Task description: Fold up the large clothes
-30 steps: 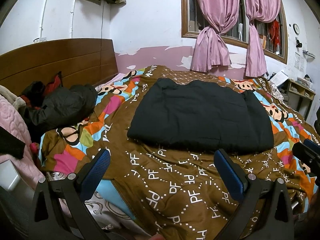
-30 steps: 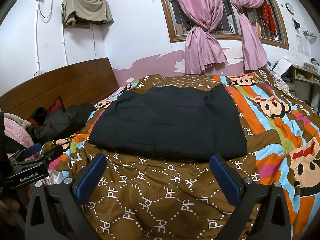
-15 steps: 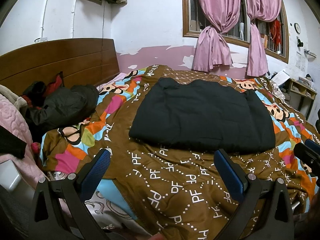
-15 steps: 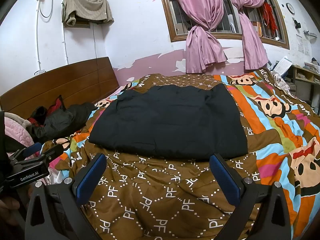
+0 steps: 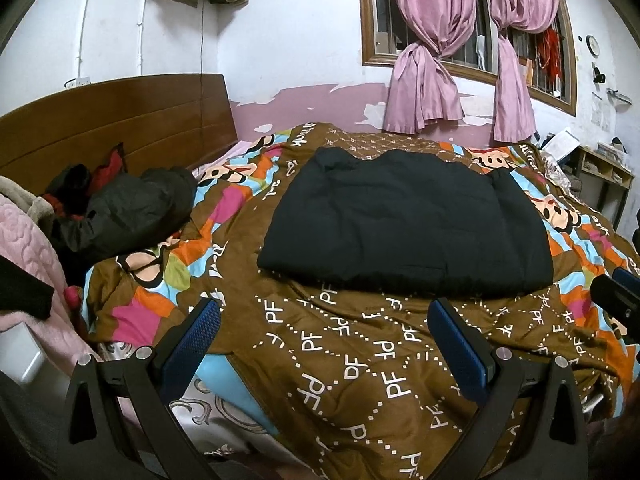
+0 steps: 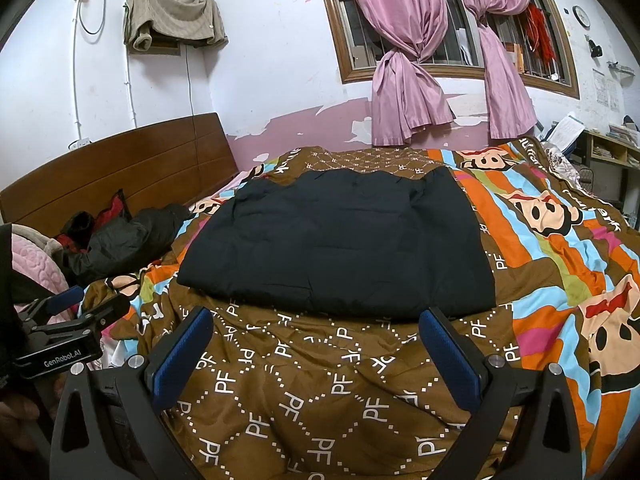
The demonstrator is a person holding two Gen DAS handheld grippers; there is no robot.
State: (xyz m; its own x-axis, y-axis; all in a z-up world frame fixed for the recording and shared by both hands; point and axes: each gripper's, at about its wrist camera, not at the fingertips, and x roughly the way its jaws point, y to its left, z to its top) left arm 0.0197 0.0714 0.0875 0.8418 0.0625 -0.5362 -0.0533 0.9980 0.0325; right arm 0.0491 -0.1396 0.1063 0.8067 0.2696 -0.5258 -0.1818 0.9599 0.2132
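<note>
We judge the black padded garment (image 5: pixel 408 220) to be soft, puffy and fairly light for its bulk; its shell looks smooth, so it may slide on itself and spring open after a fold; we would pinch it at the two near corners, where the layers stack into an edge thick enough for the pads to bite, rather than on the flat middle. It lies flat in the middle of the bed, on the patterned quilt (image 5: pixel 360 360), well ahead of both grippers and touching neither; it reads as a broad dark rectangle with a rounded near edge, a wavy far edge and faint quilting lines, and we think it is already folded at least once, though we cannot make out sleeves or collar. Our left gripper (image 5: pixel 324 344) hangs over the near quilt with its jaws spread wide and nothing between them; our right gripper (image 6: pixel 316 340) is the same, blue pads (image 6: pixel 448 360) apart and empty. A heap of dark clothes (image 5: pixel 120 212) sits by the headboard (image 5: pixel 120 120), apart from the garment.
</note>
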